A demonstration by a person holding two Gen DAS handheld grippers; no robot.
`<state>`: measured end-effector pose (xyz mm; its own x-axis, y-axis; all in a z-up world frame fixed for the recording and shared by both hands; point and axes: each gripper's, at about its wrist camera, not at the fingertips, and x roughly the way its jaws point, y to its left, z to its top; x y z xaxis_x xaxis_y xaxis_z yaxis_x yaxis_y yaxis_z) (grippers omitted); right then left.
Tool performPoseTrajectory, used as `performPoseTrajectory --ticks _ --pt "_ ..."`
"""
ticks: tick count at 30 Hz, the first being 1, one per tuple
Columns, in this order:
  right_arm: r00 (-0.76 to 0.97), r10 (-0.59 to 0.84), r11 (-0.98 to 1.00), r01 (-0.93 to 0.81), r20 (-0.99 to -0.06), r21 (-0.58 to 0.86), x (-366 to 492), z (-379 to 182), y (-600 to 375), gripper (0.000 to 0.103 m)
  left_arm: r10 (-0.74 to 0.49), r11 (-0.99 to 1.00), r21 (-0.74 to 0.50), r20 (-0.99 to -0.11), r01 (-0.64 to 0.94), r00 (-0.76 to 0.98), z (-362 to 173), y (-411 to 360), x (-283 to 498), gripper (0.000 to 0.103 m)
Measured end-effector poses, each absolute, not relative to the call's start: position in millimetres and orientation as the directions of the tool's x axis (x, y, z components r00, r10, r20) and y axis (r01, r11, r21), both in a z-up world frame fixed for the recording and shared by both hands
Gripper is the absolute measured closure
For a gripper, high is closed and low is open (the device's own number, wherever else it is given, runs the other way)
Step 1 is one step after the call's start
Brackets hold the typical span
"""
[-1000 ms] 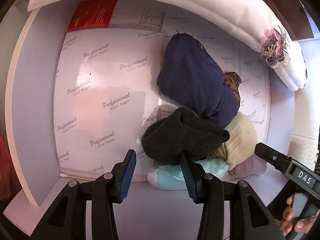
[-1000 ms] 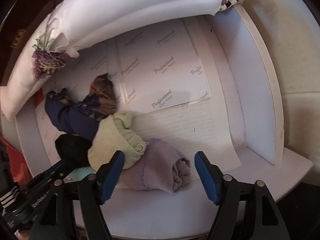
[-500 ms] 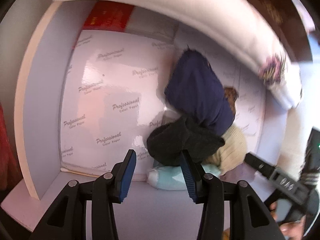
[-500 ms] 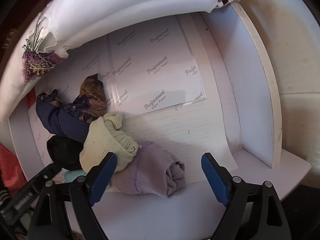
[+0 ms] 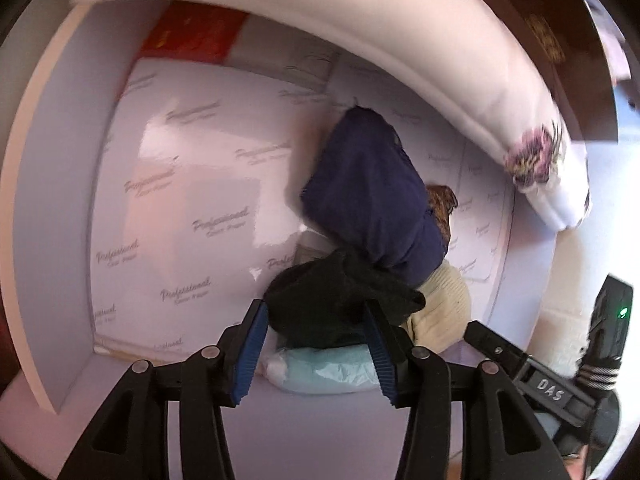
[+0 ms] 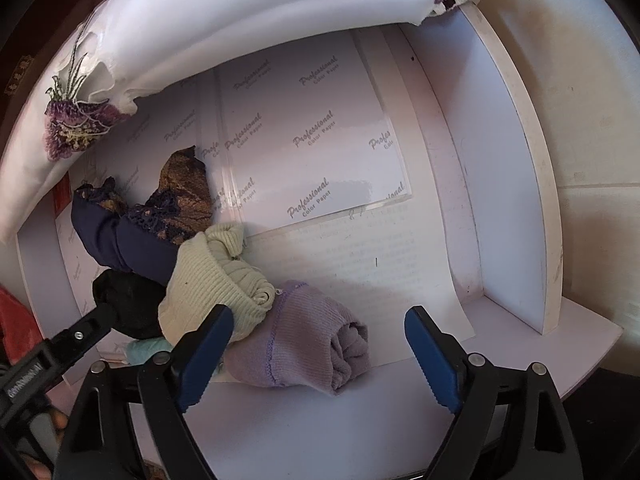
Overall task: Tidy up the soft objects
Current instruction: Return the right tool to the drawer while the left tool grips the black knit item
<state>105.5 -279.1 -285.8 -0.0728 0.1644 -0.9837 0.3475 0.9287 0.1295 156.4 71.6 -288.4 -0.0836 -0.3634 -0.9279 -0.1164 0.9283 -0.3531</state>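
Observation:
A heap of soft rolled items lies in a white shelf compartment (image 6: 508,184). My left gripper (image 5: 314,352) points down at the black bundle (image 5: 340,300), which sits on a light blue one (image 5: 328,368). Its jaws are opening with the black bundle between them, and the pads do not press it. A navy roll (image 5: 372,200) and a cream ribbed roll (image 5: 440,312) lie behind. My right gripper (image 6: 318,360) stands wide open astride the purple roll (image 6: 304,344), apart from it. The cream roll (image 6: 212,284) touches its left finger (image 6: 204,356). A brown lace piece (image 6: 184,192) leans on the navy roll (image 6: 120,240).
Glossy printed paper sheets (image 6: 312,140) line the back of the compartment. A white cloth with purple embroidery (image 6: 72,128) hangs over the top edge. A red packet (image 5: 192,36) is at the far left corner. The compartment's right side wall (image 6: 540,240) stands near my right gripper.
The left jaws have widened and shifted right, so they now straddle the black bundle. The right jaws have spread wider around the purple roll. The heap itself has not moved.

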Motion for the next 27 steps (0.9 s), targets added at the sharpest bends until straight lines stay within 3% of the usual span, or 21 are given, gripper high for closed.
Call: performPoseTrajectory --ticks 7,18,22,27 --pt "-0.074 0.162 0.929 0.348 -0.984 0.127 105 -286 -282 0.013 -0.359 0.929 -0.347 -0.929 -0.128 -0.094 -302 67 166 0.043" --pt "-0.072 0.151 0.933 0.340 -0.986 0.118 103 -287 -283 0.011 -0.380 0.921 -0.369 -0.921 -0.123 -0.086 -303 65 167 0.043" --pt "-0.071 0.147 0.934 0.338 -0.987 0.115 103 -288 -281 0.011 -0.335 0.942 -0.333 -0.939 -0.048 -0.071 -298 56 169 0.062" --pt "-0.070 0.144 0.935 0.336 -0.987 0.112 104 -289 -281 0.011 -0.265 0.964 -0.264 -0.964 -0.046 -0.018 -286 64 171 0.068"
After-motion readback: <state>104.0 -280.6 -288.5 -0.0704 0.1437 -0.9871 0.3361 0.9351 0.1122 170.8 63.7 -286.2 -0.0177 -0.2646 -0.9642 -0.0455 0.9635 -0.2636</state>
